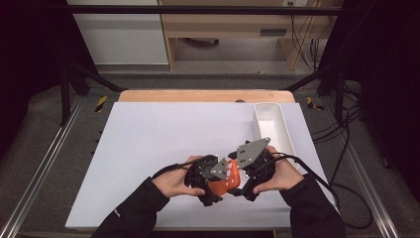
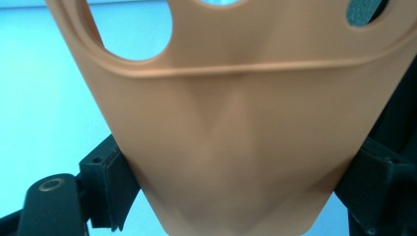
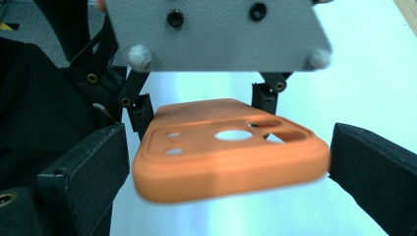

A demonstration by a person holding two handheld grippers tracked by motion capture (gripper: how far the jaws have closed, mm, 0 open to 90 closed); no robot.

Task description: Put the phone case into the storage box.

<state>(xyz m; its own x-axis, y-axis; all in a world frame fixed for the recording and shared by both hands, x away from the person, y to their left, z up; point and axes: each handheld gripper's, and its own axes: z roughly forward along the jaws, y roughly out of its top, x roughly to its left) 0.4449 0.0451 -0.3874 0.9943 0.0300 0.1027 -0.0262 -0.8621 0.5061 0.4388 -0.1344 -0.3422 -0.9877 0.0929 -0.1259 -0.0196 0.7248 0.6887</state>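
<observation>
Two grippers meet over one orange phone case (image 1: 225,182), which hangs above the near middle of the white table (image 1: 163,144), low in the high view between the person's two hands. The case is a soft-looking shell with a raised rim and a block of camera cut-outs near one end.

In the left gripper view the case (image 2: 231,142) runs up from between that gripper's black jaws, and both pads press on its narrow end, so the left gripper (image 1: 205,184) has it clamped. The round cut-outs sit at the top of that view, with the pale table showing through them.

In the right gripper view the case (image 3: 231,155) lies flat between the right gripper's jaws, cut-outs facing up. The pad at the left stands just clear of the rim; the one at the right is at its edge, and whether it touches I cannot tell. The right gripper (image 1: 247,184) is open around the case without pressing on it. Beyond the case there, the left gripper's grey plate (image 3: 216,34) fills the top.

Farther off, a white tray (image 1: 273,126) stands along the table's right edge.
</observation>
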